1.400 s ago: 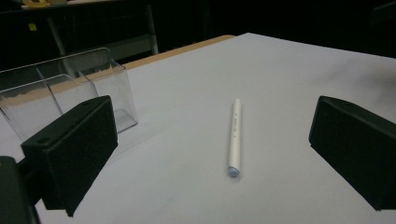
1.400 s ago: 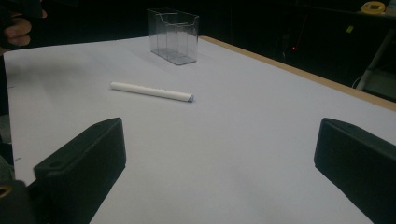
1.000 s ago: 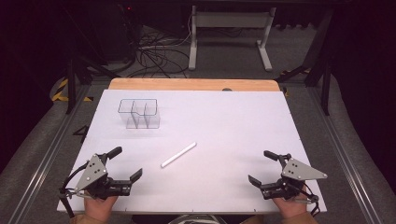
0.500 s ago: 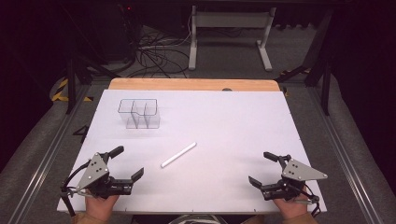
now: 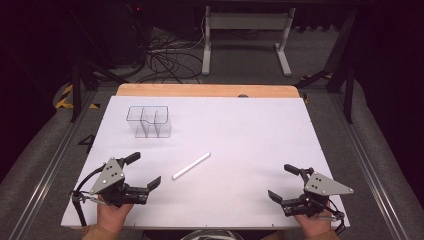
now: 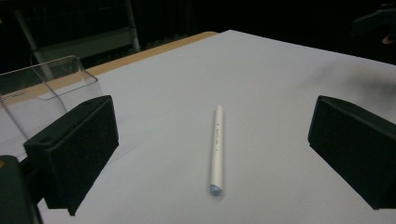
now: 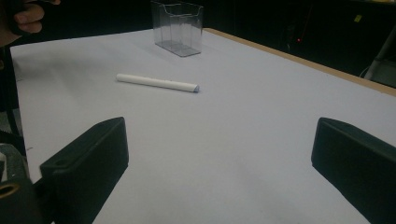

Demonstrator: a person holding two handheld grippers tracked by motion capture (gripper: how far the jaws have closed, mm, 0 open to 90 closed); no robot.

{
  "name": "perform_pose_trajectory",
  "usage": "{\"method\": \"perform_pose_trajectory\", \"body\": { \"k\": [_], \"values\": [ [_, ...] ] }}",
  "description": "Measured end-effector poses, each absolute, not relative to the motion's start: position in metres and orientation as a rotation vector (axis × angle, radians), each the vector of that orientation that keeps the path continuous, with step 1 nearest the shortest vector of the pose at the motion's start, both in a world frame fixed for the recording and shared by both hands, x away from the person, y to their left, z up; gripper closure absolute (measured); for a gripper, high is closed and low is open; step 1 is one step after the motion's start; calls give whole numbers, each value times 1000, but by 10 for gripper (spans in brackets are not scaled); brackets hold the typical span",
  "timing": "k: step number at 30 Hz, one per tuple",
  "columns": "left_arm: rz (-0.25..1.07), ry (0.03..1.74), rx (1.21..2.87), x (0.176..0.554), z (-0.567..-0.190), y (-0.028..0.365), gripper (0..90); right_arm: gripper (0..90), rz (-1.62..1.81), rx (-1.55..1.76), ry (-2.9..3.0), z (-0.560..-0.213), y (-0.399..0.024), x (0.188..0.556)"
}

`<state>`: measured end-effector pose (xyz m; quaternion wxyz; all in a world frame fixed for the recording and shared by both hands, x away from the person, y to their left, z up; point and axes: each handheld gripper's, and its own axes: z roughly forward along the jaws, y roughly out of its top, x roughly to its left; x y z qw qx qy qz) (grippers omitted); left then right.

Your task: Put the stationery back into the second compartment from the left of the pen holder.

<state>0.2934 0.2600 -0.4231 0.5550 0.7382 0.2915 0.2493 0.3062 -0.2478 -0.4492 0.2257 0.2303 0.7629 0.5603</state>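
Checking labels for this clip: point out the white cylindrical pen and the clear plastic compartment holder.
white cylindrical pen (image 5: 191, 166), high view, middle of its barrel.
clear plastic compartment holder (image 5: 150, 129), high view, its front wall.

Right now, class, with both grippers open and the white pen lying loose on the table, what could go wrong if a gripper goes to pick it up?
1. The white pen is round and lies flat on the smooth white table, so a jaw nudging it could roll it away.
2. The clear organizer looks light; a sweeping left gripper might knock it.
3. The right gripper sits farther off, so its reach is longer.
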Motion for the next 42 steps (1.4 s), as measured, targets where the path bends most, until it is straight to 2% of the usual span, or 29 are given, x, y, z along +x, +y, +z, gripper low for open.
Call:
{"method": "perform_pose_trajectory", "body": {
  "k": [14,42],
  "values": [
    [525,637,1782,314,-403,232,27,44,1537,635,2107,-450,-247,304],
    [455,579,1832,346,-387,185,28,43,1544,634,2117,-450,-248,305]
  ]
}}
